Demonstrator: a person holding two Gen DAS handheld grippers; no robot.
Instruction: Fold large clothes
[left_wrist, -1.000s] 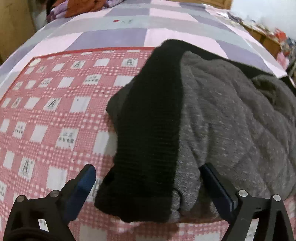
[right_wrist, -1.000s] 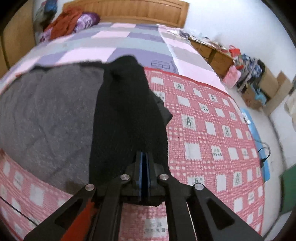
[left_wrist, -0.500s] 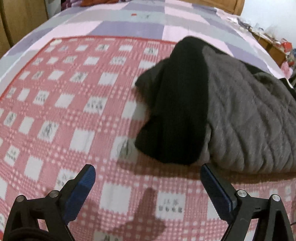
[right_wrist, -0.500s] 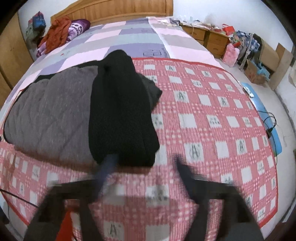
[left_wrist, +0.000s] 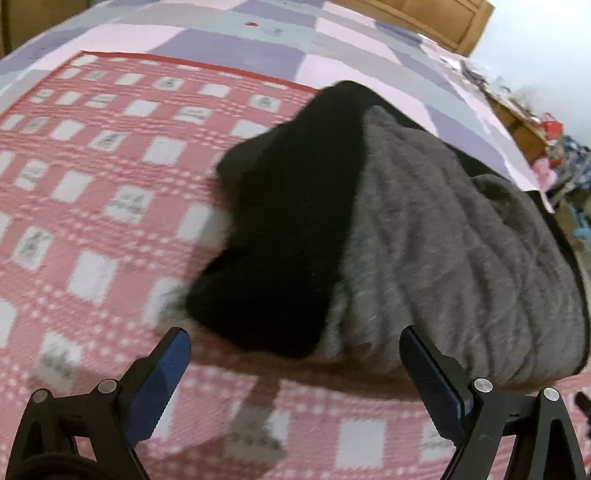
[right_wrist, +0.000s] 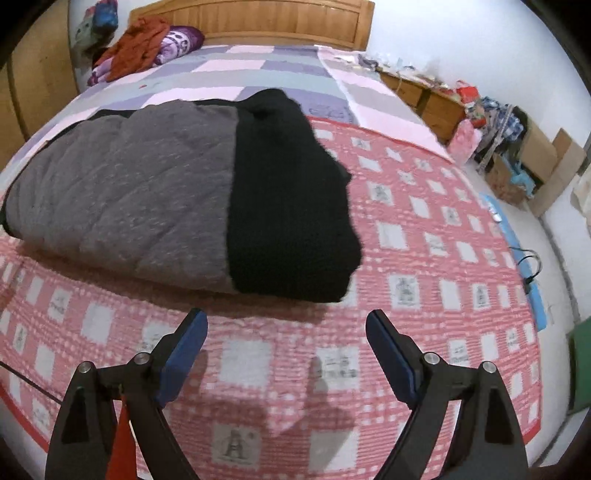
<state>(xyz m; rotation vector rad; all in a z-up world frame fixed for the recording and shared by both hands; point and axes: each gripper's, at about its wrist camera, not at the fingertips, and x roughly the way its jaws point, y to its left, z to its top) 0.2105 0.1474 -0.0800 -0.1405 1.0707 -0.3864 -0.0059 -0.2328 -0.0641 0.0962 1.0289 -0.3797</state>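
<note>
Spread across a bed: a pink-and-red checked quilt with white squares (right_wrist: 424, 236), laid over a bedsheet of pale pink, lilac and grey blocks (right_wrist: 280, 70). On the quilt, toward its far half: a large grey quilted garment with a black knitted panel (right_wrist: 147, 206), folded into a thick, roughly rectangular bundle, grey padded side up. Black knitted panel (right_wrist: 291, 206) draped over the bundle's right end as the right wrist view shows it, running from the far edge down to the near edge and ending in a rounded corner on the quilt. In the left wrist view, the same garment (left_wrist: 461, 251) seen from the opposite end, black panel (left_wrist: 291, 229) toward the middle of the picture and grey padding bulging to the right, somewhat blurred. Left gripper (left_wrist: 295, 347) with blue-padded jaws standing wide apart, nothing between them, tips just short of the garment's near edge and hovering above the quilt (left_wrist: 92, 206). Right gripper (right_wrist: 286, 328) likewise spread wide and empty, jaws above bare quilt, near the bundle's front edge but not touching it. At the head of the bed: a wooden headboard (right_wrist: 258, 22) and a heap of orange and purple clothes (right_wrist: 147, 44). Along the right wall: wooden drawers (right_wrist: 428, 99) and cardboard boxes (right_wrist: 543, 162) amid clutter on the floor.
</note>
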